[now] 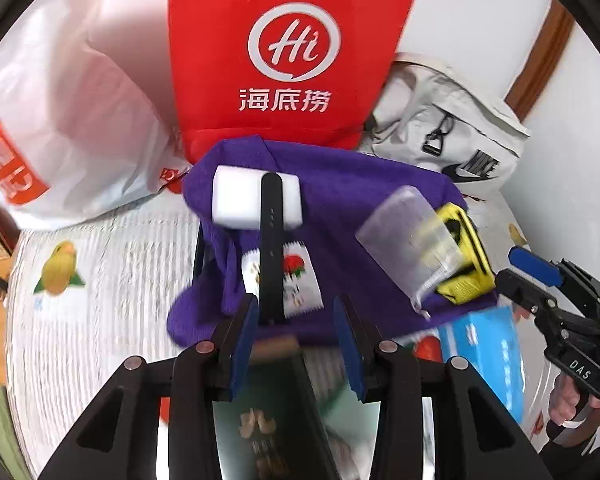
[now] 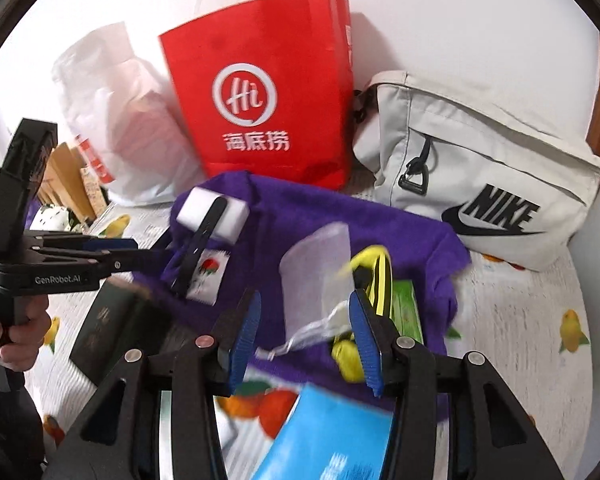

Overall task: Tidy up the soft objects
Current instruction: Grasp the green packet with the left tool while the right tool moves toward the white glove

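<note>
Backdrop, left: white plastic bag (image 2: 116, 120) slumps against the wall, probably parked there as a container.
Backdrop, centre: red paper bag (image 2: 268, 92) stands upright just behind the cloth, mouth up, a likely drop point for sorted items.
Backdrop, right: grey Nike bag (image 2: 479, 168) leans at the wall, zip side facing out.
Purple cloth (image 1: 339, 184): spread over the fruit-print table cover (image 1: 112, 280), acting as a tray for the small things piled on it.
On the cloth, left: white sponge block (image 1: 236, 200) with a black strap (image 1: 271, 236) laid across it, a printed sachet (image 1: 296, 280) below.
On the cloth, right: frosted drawstring pouch (image 2: 315, 272) overlapping a yellow-and-black item (image 2: 373, 280); blurred, so its kind is unclear.
Left gripper (image 1: 296, 332): fingers part-spread, nothing between them, hanging over the near cloth edge.
Right gripper (image 2: 303, 344): fingers likewise apart and empty, framing the pouch's cord, not touching it.
Reading: both hands look free of the cloth, between grasps.
</note>
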`<state>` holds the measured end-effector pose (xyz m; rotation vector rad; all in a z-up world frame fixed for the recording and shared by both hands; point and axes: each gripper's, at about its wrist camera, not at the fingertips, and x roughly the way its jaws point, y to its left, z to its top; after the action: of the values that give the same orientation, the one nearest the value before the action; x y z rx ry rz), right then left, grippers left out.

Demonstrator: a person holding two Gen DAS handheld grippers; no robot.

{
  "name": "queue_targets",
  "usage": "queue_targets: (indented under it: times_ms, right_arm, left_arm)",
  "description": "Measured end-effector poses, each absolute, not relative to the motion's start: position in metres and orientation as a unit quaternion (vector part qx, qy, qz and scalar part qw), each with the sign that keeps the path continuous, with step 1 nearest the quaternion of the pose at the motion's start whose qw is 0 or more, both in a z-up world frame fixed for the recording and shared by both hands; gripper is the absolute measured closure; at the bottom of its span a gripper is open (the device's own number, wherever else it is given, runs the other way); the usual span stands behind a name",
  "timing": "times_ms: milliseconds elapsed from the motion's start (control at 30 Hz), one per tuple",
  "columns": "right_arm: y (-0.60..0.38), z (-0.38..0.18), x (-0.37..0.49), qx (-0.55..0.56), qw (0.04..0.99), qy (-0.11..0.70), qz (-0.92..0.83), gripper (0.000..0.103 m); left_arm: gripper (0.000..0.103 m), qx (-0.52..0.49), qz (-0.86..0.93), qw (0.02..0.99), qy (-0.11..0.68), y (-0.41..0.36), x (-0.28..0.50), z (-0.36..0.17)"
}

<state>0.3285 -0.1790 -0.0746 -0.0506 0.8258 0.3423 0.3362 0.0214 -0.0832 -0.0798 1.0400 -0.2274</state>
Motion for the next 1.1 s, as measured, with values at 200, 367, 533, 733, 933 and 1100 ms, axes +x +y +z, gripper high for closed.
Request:
queue_targets:
  times_ms: [200,367,533,733,933,1100]
  right_arm:
    - [-0.175,-0.072,0.273,-0.036,0.904,0.391,0.172,0.057]
    - [-0.173,-0.072,0.226,-0.04,0.902,0.392,0.176,0.057]
    - [-0.173,-0.072,0.18,-0.041,0.905,0.385,0.174,0.056]
    - [-0.173,-0.081,0.132,-0.03,0.904,0.387,0.179,0.056]
    - [-0.18,-0.094,0.101,-0.024,0.905,0.392,0.165,0.056]
    - [-0.195,-0.102,0.089,-0.011,0.904,0.397,0.155,0.056]
  left_arm:
    - [0.066,-0.05,-0.117,0.856,0.5,0.024,0.283,-0.077]
    - [0.066,-0.043,-0.104,0.853,0.509,0.02,0.235,-0.076]
    - [0.063,-0.047,-0.093,0.846,0.523,0.02,0.194,-0.093]
    - [0.063,-0.042,-0.101,0.836,0.538,0.012,0.15,-0.117]
    - [0.063,-0.027,-0.124,0.838,0.531,-0.012,0.128,-0.126]
    - [0.061,-0.018,-0.097,0.832,0.546,-0.023,0.134,-0.146]
